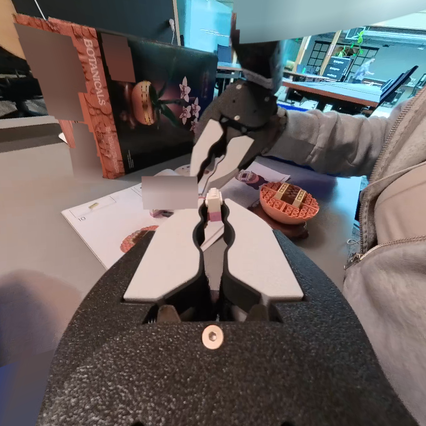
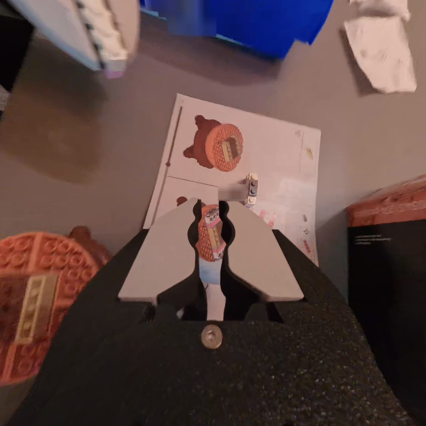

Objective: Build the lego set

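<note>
Clearly the left gripper (image 1: 213,204) jaws pinch a small white-and-pink brick stack (image 1: 214,202) at frame centre; it seems light, stiff, slippery, best held by flat sides. Right gripper (image 2: 208,205) jaws are slightly spread, holding nothing.

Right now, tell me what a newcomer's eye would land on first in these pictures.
First, the left tool, shut on a small white-and-pink brick stack at centre, with the right tool angled down just above it. Next, the round orange studded dome to the right, on the booklet. Behind, the dark box showing flowers stands upright on the table.
</note>
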`<state>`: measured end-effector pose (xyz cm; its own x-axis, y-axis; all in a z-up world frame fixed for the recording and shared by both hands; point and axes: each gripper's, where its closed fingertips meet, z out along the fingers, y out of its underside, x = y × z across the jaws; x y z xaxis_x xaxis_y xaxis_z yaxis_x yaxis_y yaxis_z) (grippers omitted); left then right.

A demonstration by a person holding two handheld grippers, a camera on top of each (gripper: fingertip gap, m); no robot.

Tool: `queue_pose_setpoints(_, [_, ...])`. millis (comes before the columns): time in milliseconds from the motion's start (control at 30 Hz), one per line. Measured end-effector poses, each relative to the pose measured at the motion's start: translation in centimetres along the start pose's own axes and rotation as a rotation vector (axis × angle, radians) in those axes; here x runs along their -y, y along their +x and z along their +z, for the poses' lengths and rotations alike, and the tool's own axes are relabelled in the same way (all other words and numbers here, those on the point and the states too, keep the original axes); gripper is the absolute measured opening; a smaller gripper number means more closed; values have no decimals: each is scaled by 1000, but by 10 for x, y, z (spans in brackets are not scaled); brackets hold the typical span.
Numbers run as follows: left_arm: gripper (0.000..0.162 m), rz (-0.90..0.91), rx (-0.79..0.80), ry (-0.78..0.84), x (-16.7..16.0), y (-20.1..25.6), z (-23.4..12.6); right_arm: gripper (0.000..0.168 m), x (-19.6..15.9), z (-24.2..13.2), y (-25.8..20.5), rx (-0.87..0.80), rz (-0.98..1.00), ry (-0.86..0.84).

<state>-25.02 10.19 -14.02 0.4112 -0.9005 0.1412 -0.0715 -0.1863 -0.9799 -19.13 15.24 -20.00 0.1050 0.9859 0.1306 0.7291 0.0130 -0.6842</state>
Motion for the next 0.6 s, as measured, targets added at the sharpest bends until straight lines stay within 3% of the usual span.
queue_pose_setpoints(367, [10,-4,-19,20,-1,-1,-1,16,-11,39,19,-149,26,-162])
queue_pose_setpoints(600, [10,-16,-34,50,1,0,-5,1,-17,36,22,-138,91,-126])
